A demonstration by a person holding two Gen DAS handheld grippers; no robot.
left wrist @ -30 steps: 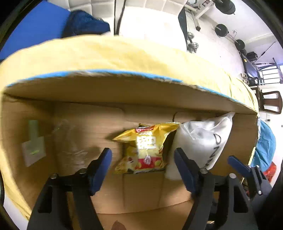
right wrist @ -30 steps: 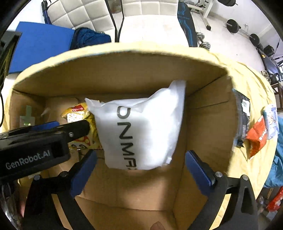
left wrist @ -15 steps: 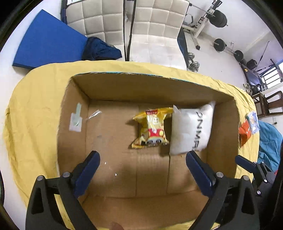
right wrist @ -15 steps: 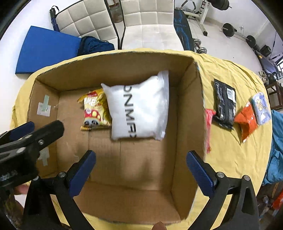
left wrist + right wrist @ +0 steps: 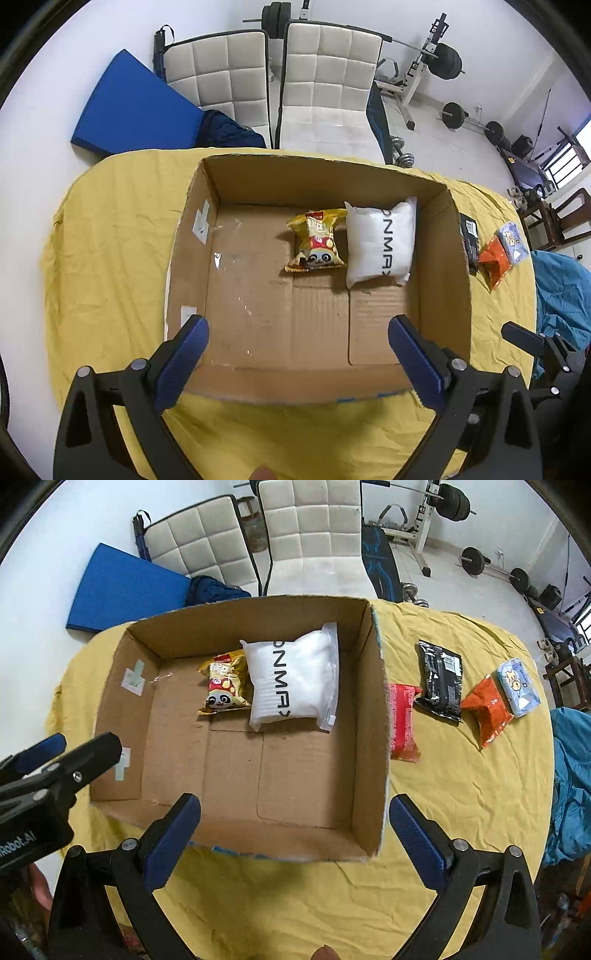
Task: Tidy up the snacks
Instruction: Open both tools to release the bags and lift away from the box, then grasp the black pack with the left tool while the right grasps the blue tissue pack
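Observation:
An open cardboard box stands on a yellow cloth. On its floor lie a yellow panda snack bag and a white pouch, side by side at the far end. To the right of the box, on the cloth, lie a red packet, a black packet, an orange packet and a light blue packet. My left gripper is open and empty above the box's near wall. My right gripper is open and empty over the box's near right corner.
The yellow cloth covers a rounded table. Two white padded chairs, a blue mat and weight equipment stand beyond it. A blue fabric heap lies at the right edge.
Both grippers have pulled up and back out of the box, empty. The panda bag and the white pouch stay on the box floor, and the packets on the cloth have come into view.

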